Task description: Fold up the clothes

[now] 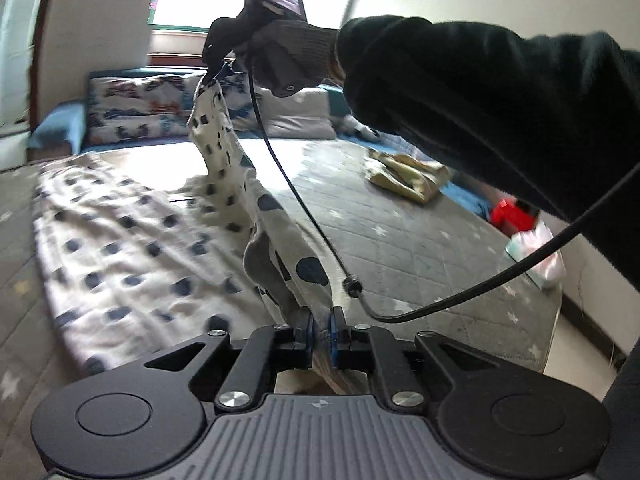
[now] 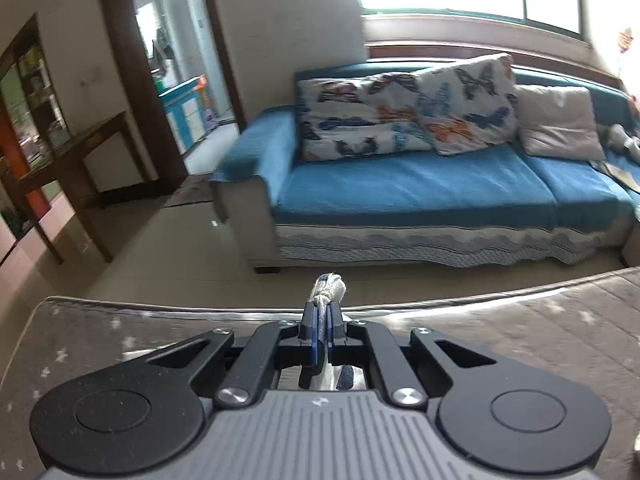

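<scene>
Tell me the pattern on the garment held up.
White garment with dark blue spots, clearest in the left wrist view.

Left wrist view, text: none readable.
Right wrist view, text: none readable.
Gripper body (image 1: pixel 320 428), lower centre of frame: small compass-like emblem on the ribbed grey plate; no letters.
Same plate (image 2: pixel 320 428), lower centre: same small emblem; no letters.
Device screen (image 1: pixel 286 0), upper centre: lit but blurred; nothing legible.
Shelf items (image 2: pixel 36 80), upper left: packaging too blurred to read.
</scene>
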{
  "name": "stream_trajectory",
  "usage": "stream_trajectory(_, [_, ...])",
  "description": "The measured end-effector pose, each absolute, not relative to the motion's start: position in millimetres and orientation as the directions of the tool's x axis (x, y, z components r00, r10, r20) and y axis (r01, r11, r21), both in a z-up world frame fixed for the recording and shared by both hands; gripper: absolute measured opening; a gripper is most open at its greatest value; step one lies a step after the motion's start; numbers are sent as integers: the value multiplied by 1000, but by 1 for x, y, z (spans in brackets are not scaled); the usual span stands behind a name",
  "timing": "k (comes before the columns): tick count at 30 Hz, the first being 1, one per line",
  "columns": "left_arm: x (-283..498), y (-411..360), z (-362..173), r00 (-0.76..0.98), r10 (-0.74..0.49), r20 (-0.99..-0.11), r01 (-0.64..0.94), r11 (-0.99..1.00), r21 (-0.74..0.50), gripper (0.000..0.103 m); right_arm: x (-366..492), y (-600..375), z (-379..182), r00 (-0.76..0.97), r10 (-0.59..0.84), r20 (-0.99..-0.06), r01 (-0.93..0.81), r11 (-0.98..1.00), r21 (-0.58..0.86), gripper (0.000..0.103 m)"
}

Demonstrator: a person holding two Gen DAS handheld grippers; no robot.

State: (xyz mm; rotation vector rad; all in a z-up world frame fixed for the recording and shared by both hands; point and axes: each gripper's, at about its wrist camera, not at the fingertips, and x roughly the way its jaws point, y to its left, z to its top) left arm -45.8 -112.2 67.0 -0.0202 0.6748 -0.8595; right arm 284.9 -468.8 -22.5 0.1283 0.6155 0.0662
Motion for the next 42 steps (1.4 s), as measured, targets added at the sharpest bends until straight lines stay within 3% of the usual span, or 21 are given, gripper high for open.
stream_trajectory(8, [-43, -62, 60, 510, -678, -530, 607, 720, -337, 9, 302, -362, -33, 813, 144, -564, -110, 989, 95, 4])
stream_trajectory(19, [-47, -19, 35, 532, -648, -545, 519, 758, -395, 9, 320, -238, -93, 737, 261, -623, -282, 957, 67, 5])
stream_trajectory(24, [-48, -13, 32, 525, -650, -549, 506, 757, -414, 9, 314, -245, -82, 703, 336, -627, -349, 931, 108, 11])
stream_trajectory(29, [-49, -14, 31, 521, -652, -550, 513, 755, -409, 10, 311, -282, -52, 712, 337, -615, -346, 932, 111, 19])
stream_trajectory(33, [-49, -12, 30, 521, -646, -557, 510, 759, -404, 11, 309, -315, -40, 725, 320, -610, -321, 941, 111, 19])
stream_trajectory(38, [-48, -12, 29, 525, -637, -564, 508, 766, -393, 13, 324, -315, -81, 649, 315, -693, -311, 941, 136, 20])
stream_trajectory(42, [-44, -12, 27, 518, -633, -575, 504, 769, -393, 13, 334, -316, -108, 631, 339, -698, -284, 938, 198, 20])
